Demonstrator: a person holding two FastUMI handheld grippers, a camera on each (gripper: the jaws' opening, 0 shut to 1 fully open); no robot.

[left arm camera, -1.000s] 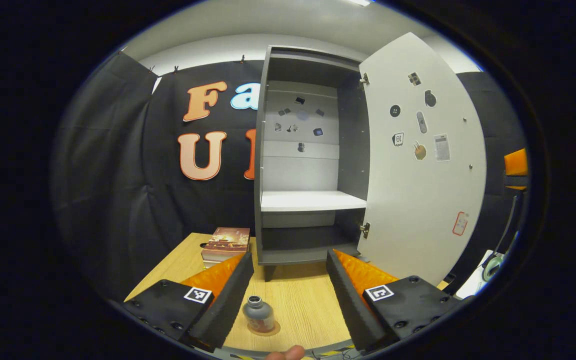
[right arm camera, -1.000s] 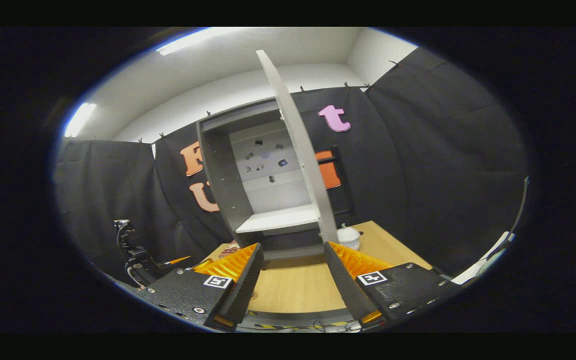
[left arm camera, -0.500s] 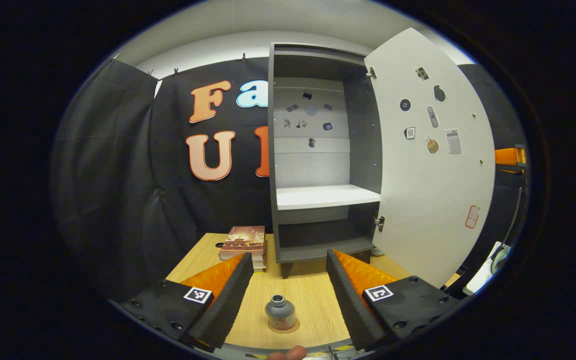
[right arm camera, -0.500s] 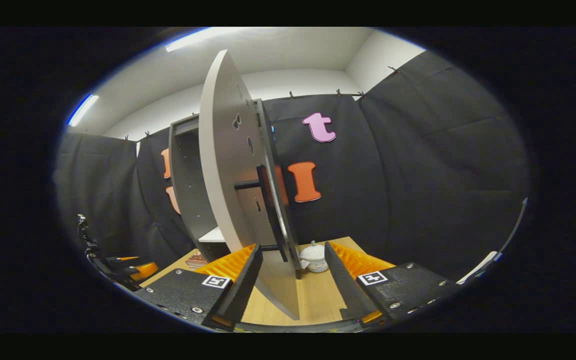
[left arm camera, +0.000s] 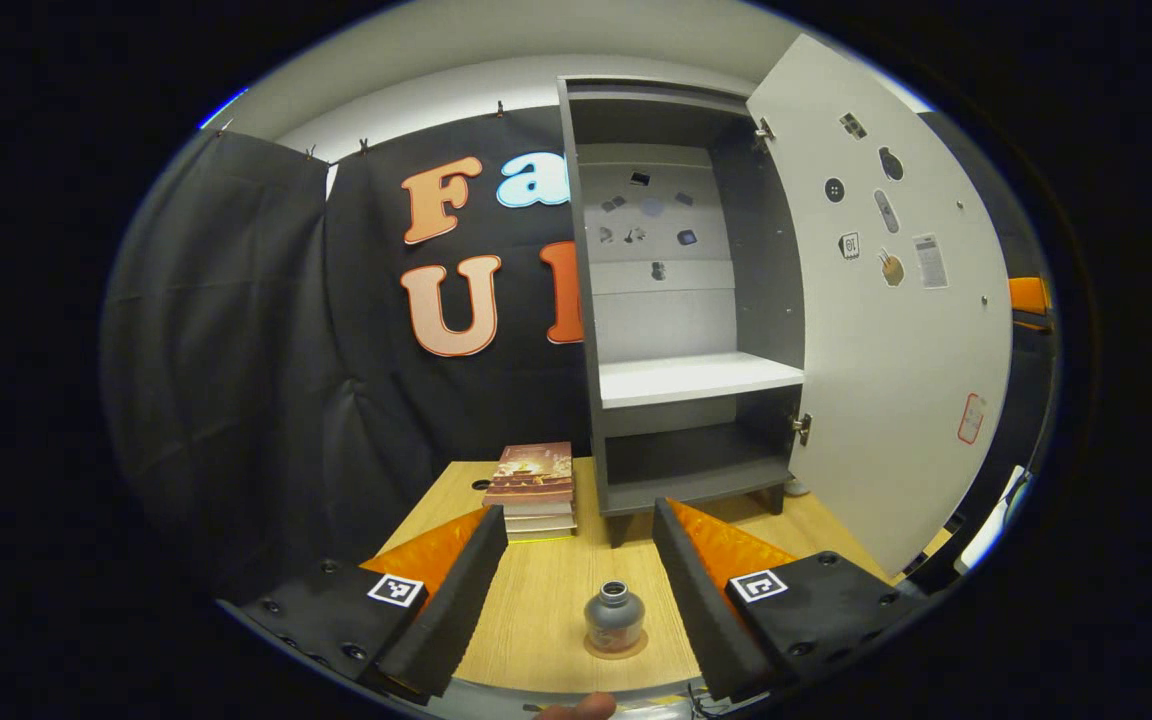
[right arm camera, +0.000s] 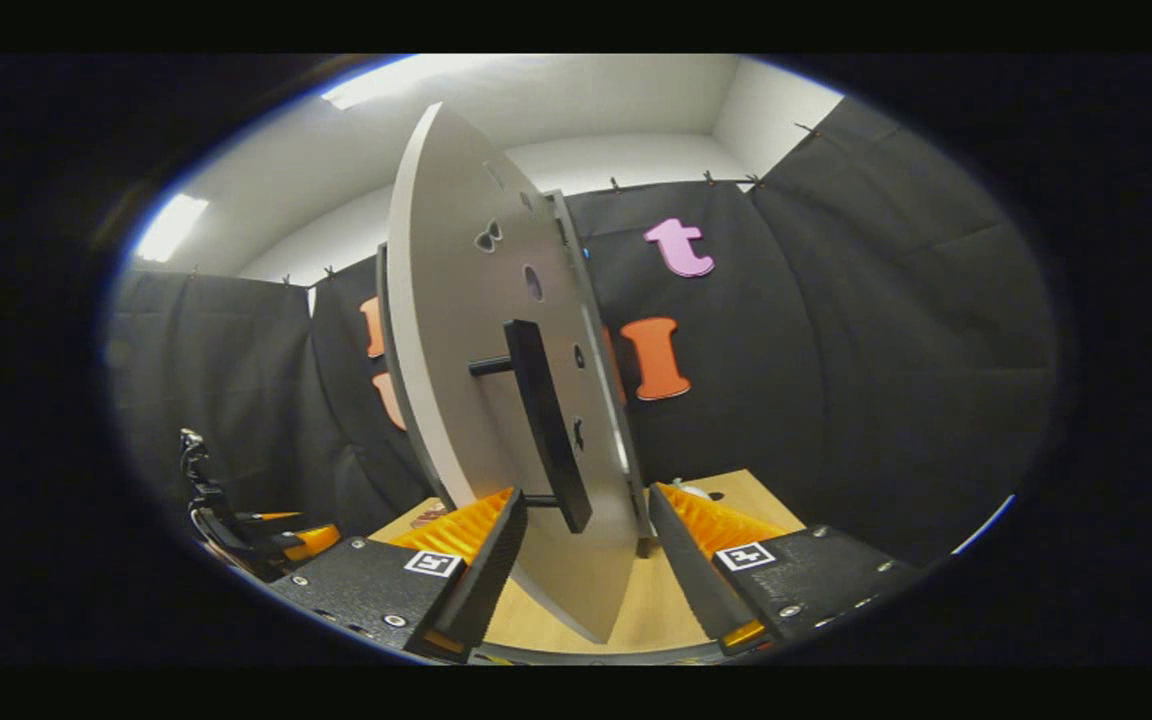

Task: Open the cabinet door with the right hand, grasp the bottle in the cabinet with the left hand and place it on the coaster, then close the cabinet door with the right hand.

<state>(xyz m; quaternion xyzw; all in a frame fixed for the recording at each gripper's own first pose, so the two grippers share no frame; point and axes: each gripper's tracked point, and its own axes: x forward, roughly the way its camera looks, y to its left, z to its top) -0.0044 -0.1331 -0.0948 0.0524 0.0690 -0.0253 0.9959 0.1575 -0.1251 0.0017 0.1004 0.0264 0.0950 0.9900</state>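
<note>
Left gripper (left arm camera: 579, 520) hovers over the wood-grain table (left arm camera: 536, 610), jaws spread wide, gripping nothing. Small grey bottle (left arm camera: 614, 618), squat and round with a dark open neck, stands upright on the round brown coaster (left arm camera: 616, 645) between the fingers, touching neither. Grey cabinet (left arm camera: 681, 300) stands open, white shelf bare; flat white door (left arm camera: 896, 300) swung out, stickers on its inner face. Stack of books (left arm camera: 534, 487) left of the cabinet. Right gripper (right arm camera: 581, 500) jaws wide, straddling the door's edge near the black bar handle (right arm camera: 546, 420); contact unclear.
</note>
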